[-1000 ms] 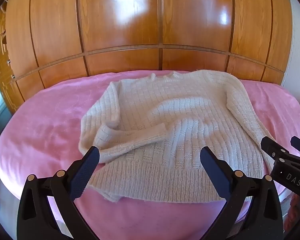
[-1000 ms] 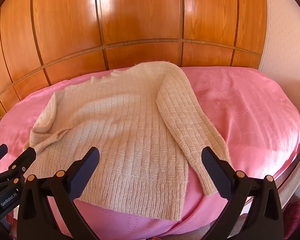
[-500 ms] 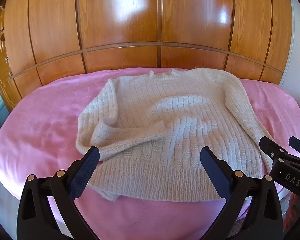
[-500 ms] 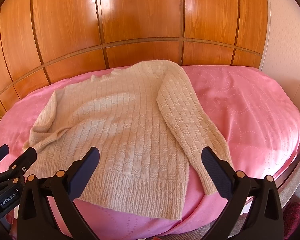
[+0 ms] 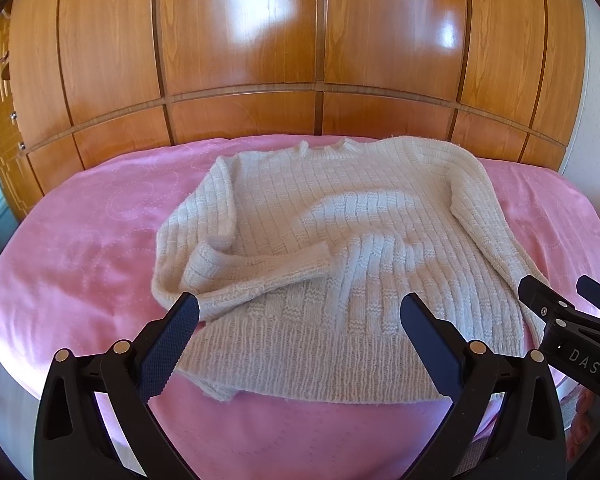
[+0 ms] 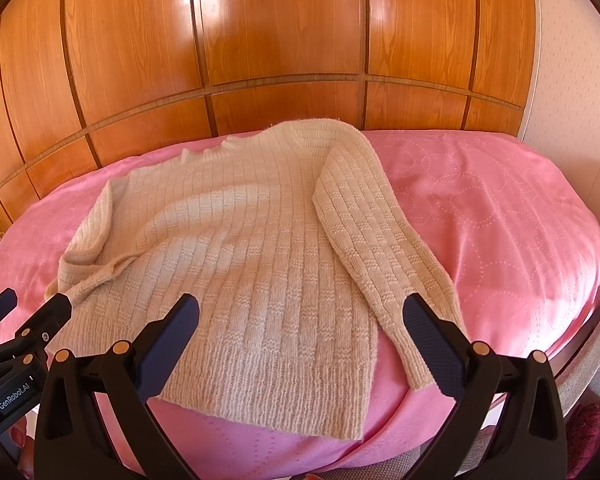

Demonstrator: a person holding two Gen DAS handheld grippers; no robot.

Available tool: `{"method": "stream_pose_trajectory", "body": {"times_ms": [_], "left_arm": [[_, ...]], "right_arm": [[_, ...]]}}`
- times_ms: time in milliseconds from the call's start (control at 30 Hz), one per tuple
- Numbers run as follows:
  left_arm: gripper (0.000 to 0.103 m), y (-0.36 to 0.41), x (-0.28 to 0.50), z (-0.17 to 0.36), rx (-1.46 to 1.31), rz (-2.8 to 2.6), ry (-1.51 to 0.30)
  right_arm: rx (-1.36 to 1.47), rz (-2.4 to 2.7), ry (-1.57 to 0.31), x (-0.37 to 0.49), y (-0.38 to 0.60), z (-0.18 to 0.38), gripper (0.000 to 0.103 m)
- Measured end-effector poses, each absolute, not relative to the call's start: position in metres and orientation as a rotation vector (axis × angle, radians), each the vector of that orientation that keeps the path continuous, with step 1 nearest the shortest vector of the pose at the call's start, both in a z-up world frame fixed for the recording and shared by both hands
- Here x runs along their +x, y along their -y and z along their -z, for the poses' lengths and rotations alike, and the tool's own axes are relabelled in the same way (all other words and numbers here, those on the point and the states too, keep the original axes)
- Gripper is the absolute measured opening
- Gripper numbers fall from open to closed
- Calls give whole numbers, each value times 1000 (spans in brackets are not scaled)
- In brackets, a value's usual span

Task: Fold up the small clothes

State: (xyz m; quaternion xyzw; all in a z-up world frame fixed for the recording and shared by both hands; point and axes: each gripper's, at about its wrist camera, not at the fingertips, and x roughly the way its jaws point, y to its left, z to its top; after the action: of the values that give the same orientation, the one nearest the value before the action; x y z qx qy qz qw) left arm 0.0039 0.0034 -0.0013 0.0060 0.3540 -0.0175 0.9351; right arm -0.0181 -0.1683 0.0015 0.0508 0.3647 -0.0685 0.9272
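Observation:
A cream knitted sweater [image 5: 340, 248] [image 6: 236, 248] lies flat on a pink bed cover [image 5: 80, 248] [image 6: 500, 216], neck toward the far wooden wall. Its left sleeve [image 5: 260, 270] is folded across the lower body; the right sleeve [image 6: 384, 248] runs straight down to the near edge. My left gripper [image 5: 299, 308] hovers open over the hem, holding nothing. Over the hem and the right cuff, my right gripper [image 6: 300, 310] is open and empty too. Each gripper shows at the edge of the other's view: the right gripper [image 5: 566, 300], the left gripper [image 6: 34, 306].
Glossy wooden wardrobe doors [image 5: 300, 40] stand directly behind the bed. A pale wall [image 6: 572, 60] rises at the right. The pink cover drops off at the near edge [image 5: 300, 440], and bare cover lies to the sweater's left and right.
Both grippers drew back and rose slightly, so the sweater sits a little farther away and higher in each view. The sweater itself has not moved, and both grippers stay open.

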Motion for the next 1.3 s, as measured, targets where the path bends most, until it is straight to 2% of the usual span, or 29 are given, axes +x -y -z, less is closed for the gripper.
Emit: {"method": "stream_pose_trajectory", "body": {"times_ms": [1033, 1167, 1300], "left_arm": [[100, -2, 8, 11, -21, 105, -760], [100, -5, 11, 17, -78, 206, -787], [100, -19, 18, 35, -251, 376, -826]], "right_arm": [[101, 148, -770, -15, 169, 7, 101], [99, 157, -784, -12, 172, 12, 101], [96, 149, -780, -7, 175, 19, 101]]}}
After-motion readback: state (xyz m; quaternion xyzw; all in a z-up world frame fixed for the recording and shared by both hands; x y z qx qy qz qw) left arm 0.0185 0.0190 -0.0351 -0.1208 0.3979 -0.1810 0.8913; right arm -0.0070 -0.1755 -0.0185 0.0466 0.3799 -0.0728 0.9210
